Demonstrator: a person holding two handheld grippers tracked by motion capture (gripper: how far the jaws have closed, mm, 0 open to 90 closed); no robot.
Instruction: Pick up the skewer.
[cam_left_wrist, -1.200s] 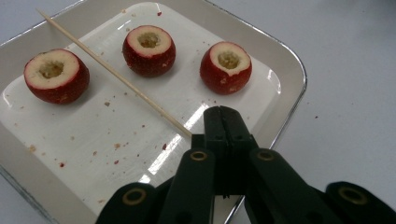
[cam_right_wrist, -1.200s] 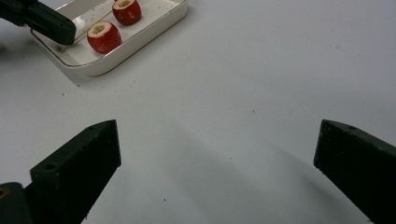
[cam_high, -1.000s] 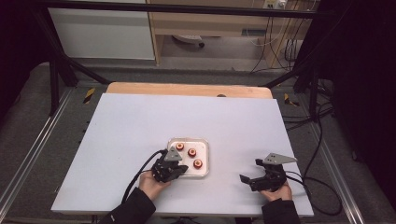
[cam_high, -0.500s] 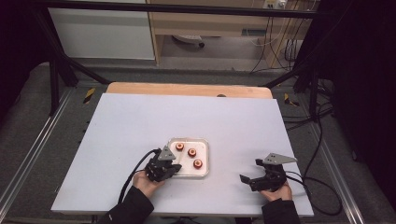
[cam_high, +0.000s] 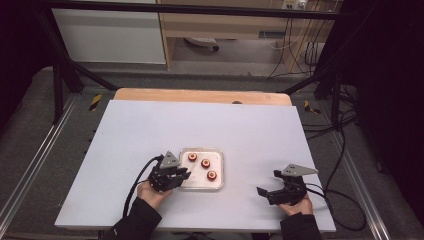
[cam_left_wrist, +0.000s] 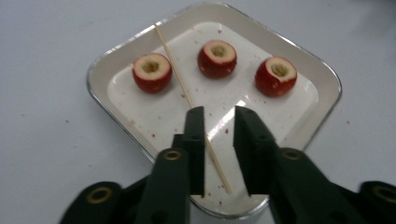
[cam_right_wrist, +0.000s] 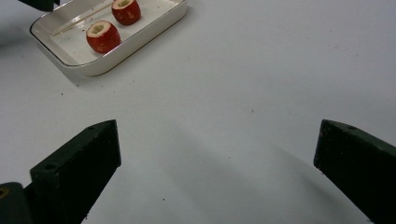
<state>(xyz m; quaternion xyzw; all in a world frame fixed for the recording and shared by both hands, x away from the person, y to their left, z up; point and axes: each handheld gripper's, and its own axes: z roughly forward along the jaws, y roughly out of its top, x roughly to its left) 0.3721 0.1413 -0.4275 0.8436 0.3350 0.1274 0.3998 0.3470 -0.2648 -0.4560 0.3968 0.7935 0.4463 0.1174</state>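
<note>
The white tabletop (cam_high: 150, 130) carries a shallow white tray (cam_left_wrist: 306, 63), which lies just ahead of the left gripper (cam_left_wrist: 219, 116) and well off to the far left of the right gripper (cam_right_wrist: 217, 144). Three red cored fruits sit on the tray beyond the left jaws: one (cam_left_wrist: 152, 72) ahead and to their left, one (cam_left_wrist: 217, 58) straight ahead, one (cam_left_wrist: 276, 75) ahead and to their right. A thin wooden skewer (cam_left_wrist: 187, 95) lies loose on the tray floor, its near end running down between the left jaws and its far end resting on the tray's rim past the left fruit. The left jaws have just been opening and now stand a little apart, with the skewer between them but clear of both pads (so it looks let go, not gripped). The right jaws stand wide open over bare tabletop, holding nothing. As a judgement: if the work is threading the fruits onto the skewer, it has barely begun, since no fruit is pierced and all three rest separately; picking the skewer up again and spearing each fruit in turn is left.
</note>
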